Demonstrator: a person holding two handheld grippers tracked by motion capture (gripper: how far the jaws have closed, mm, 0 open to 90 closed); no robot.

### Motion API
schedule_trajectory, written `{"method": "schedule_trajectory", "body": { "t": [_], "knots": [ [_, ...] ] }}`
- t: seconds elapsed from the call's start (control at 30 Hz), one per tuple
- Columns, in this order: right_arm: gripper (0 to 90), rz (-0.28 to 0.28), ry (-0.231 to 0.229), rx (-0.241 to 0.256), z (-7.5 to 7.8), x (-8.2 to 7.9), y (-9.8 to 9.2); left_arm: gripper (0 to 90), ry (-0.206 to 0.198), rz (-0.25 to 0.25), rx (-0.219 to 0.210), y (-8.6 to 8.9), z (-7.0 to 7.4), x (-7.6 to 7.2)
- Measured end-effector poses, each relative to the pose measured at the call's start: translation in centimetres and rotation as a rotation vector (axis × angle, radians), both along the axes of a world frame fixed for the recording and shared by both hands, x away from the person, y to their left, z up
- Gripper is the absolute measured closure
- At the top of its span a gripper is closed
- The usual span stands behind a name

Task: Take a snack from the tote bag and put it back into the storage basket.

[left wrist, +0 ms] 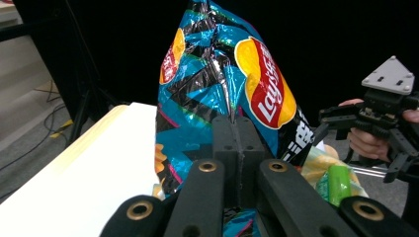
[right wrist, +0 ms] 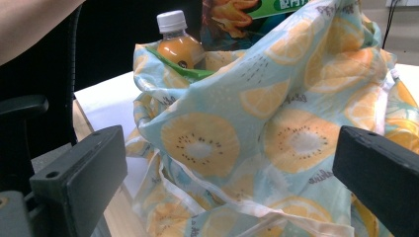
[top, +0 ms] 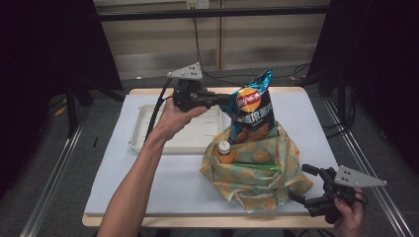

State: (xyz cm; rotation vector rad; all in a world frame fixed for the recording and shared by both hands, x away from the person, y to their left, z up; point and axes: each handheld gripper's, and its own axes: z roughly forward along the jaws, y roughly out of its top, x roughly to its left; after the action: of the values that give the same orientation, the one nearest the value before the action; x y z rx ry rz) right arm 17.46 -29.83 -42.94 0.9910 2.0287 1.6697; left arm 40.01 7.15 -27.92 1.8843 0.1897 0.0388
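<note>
1. The Lay's crisp bag (top: 251, 112) is pinched at its edge by the left gripper (top: 223, 100) and held upright in the fruit-print cloth bag (top: 257, 174).
2. The right gripper (top: 302, 185) is held spread beside the cloth bag.
3. An orange juice bottle (top: 225, 151), apparently capped, is lodged inside.

Blue Lay's chip bag (top: 251, 111) upright, lower half inside fruit-print cloth bag (top: 257, 177), upper edge pinched. Cloth bag open, slumped on table, near front edge.
</note>
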Motion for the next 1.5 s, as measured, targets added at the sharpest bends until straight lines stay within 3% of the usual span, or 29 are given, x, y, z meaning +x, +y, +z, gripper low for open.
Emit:
{"method": "schedule_trajectory", "body": {
  "t": [0.67, 1.33, 1.5],
  "knots": [
    [0.0, -0.042, -0.004, 0.007, -0.1, 0.0, 0.0, 90.0, -0.05, 0.067, -0.05, 2.7, 3.4, 0.4],
    [0.0, -0.052, -0.003, 0.013, -0.2, 0.3, -0.1, 90.0, -0.059, 0.149, -0.06, 7.7, 3.9, 1.6],
    [0.0, -0.057, -0.005, 0.018, -0.2, 0.1, 0.0, 90.0, -0.077, 0.172, -0.048, 8.8, 3.8, 1.2]
  ]
}}
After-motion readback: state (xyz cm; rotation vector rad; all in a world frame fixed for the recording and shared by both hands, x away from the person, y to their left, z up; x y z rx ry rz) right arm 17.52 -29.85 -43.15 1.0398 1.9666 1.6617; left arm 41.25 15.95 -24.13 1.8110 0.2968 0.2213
